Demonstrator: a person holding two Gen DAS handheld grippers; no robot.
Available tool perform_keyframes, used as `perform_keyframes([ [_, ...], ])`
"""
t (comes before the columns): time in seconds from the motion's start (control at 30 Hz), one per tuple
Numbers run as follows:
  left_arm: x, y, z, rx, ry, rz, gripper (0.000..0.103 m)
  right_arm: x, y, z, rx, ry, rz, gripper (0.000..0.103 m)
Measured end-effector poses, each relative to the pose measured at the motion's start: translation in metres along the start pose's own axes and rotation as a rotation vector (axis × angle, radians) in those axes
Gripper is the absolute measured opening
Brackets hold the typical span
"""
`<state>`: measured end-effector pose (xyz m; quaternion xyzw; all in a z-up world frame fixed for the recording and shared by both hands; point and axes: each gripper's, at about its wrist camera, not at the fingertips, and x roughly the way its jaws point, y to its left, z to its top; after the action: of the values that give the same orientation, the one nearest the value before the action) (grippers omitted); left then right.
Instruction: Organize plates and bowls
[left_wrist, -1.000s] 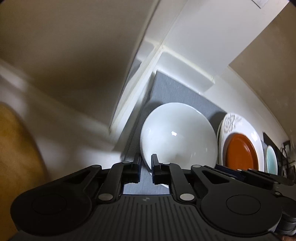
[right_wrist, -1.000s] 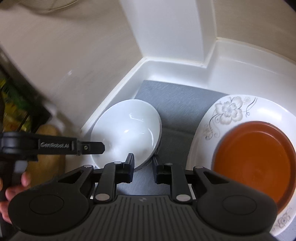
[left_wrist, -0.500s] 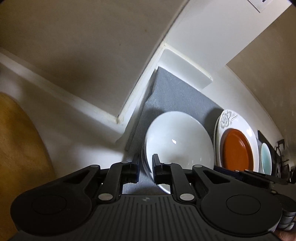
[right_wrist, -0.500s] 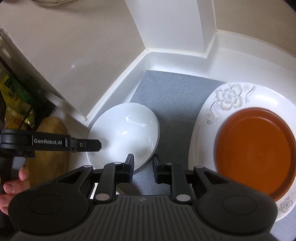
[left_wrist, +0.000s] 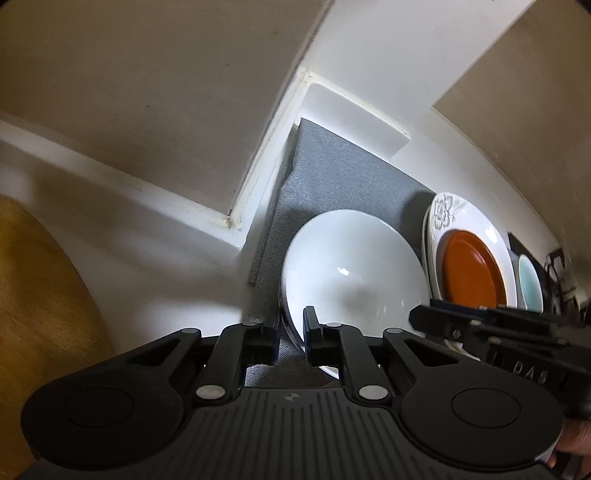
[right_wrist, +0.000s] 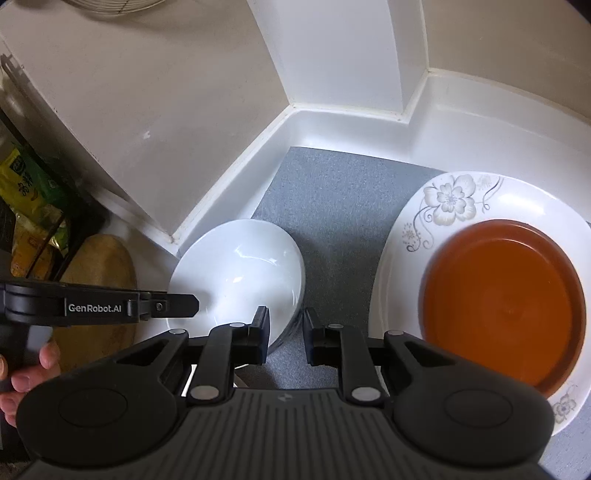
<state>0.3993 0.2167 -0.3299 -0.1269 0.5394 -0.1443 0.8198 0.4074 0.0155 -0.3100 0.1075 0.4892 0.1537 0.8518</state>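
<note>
A stack of white bowls (left_wrist: 354, 273) (right_wrist: 240, 266) sits tilted over the near left edge of a grey mat (right_wrist: 332, 206). My left gripper (left_wrist: 291, 332) is shut on the stack's near rim; in the right wrist view its tip (right_wrist: 184, 305) lies on the stack's left rim. My right gripper (right_wrist: 284, 330) has the right rim between its jaws, which are closing on it; the left wrist view shows it side-on (left_wrist: 421, 319). To the right, an orange plate (right_wrist: 502, 310) lies on a white floral plate (right_wrist: 454, 199).
White raised walls (right_wrist: 351, 122) and a beige cabinet side (right_wrist: 147, 110) enclose the mat at the back and left. A wooden board (right_wrist: 99, 266) and snack packets (right_wrist: 26, 184) lie at the left. A teal dish (left_wrist: 530, 284) stands beyond the plates. A hand (right_wrist: 22, 373) holds the left gripper.
Both views have drawn back from the corner. The white bowls stayed between both grippers' jaws and came toward the near left edge of the mat. The plates kept their place.
</note>
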Motion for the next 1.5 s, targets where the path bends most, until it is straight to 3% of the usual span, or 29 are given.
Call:
perform_keyframes([
  [0.17, 0.011, -0.007, 0.003, 0.01, 0.023, 0.034, 0.017, 0.009, 0.002, -0.003, 0.001, 0.007, 0.0, 0.028],
  [0.27, 0.021, -0.016, 0.001, 0.026, 0.032, 0.041, 0.018, 0.021, -0.003, -0.008, 0.035, 0.035, 0.023, 0.028],
  [0.47, 0.026, -0.033, -0.001, 0.041, 0.046, 0.091, 0.018, 0.018, -0.001, -0.01, 0.038, 0.003, 0.007, 0.025],
  [0.73, 0.017, -0.053, 0.002, 0.055, 0.046, 0.06, 0.019, -0.016, -0.011, -0.007, 0.095, -0.073, 0.024, 0.025],
  [1.0, 0.006, -0.085, 0.012, 0.095, 0.006, -0.005, 0.018, -0.052, -0.029, -0.026, 0.17, -0.129, 0.013, 0.025],
  [1.5, 0.0, -0.183, 0.015, 0.247, 0.047, -0.142, 0.018, -0.136, -0.091, -0.067, 0.351, -0.302, -0.105, 0.025],
])
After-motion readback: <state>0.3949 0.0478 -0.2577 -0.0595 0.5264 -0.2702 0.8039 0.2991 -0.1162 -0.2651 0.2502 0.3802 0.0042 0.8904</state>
